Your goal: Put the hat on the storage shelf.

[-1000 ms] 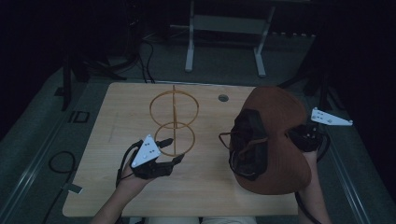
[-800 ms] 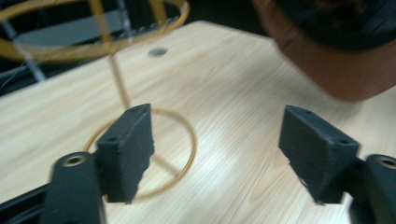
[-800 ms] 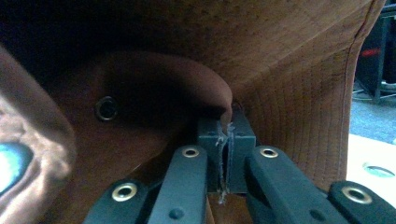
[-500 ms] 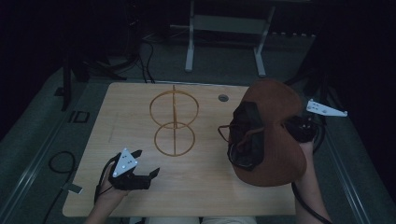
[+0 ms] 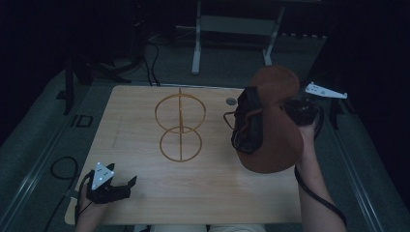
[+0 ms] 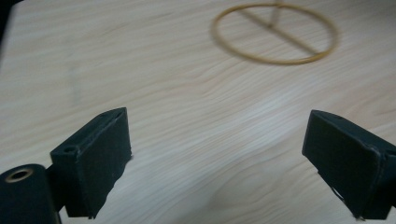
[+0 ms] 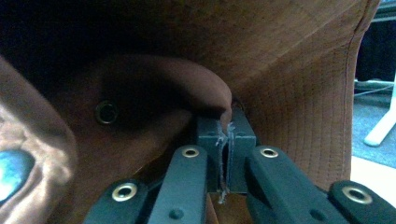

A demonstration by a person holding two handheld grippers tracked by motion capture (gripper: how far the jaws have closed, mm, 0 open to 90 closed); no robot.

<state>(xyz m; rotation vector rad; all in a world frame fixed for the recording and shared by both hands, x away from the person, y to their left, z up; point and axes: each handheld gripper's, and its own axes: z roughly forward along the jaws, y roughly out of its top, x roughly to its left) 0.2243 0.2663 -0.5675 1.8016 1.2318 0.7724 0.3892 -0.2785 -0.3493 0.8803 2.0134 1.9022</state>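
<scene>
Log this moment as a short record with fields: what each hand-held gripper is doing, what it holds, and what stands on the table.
held item: brown hat, lifted above the table's right side
right hand-held gripper: shut on the hat's fabric, a fold pinched between its jaws
left hand-held gripper: at the table's near left corner, jaws just been opening, nothing between them
on table: wire hat stand, two rings on an upright rod, bare
table: light wood
hat on stand: not yet

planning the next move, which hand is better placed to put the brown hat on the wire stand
Right, likely. The right gripper is shut on the brown hat, held up beside the wire stand. The left gripper is open with nothing between its fingers, near the table's front corner.
</scene>
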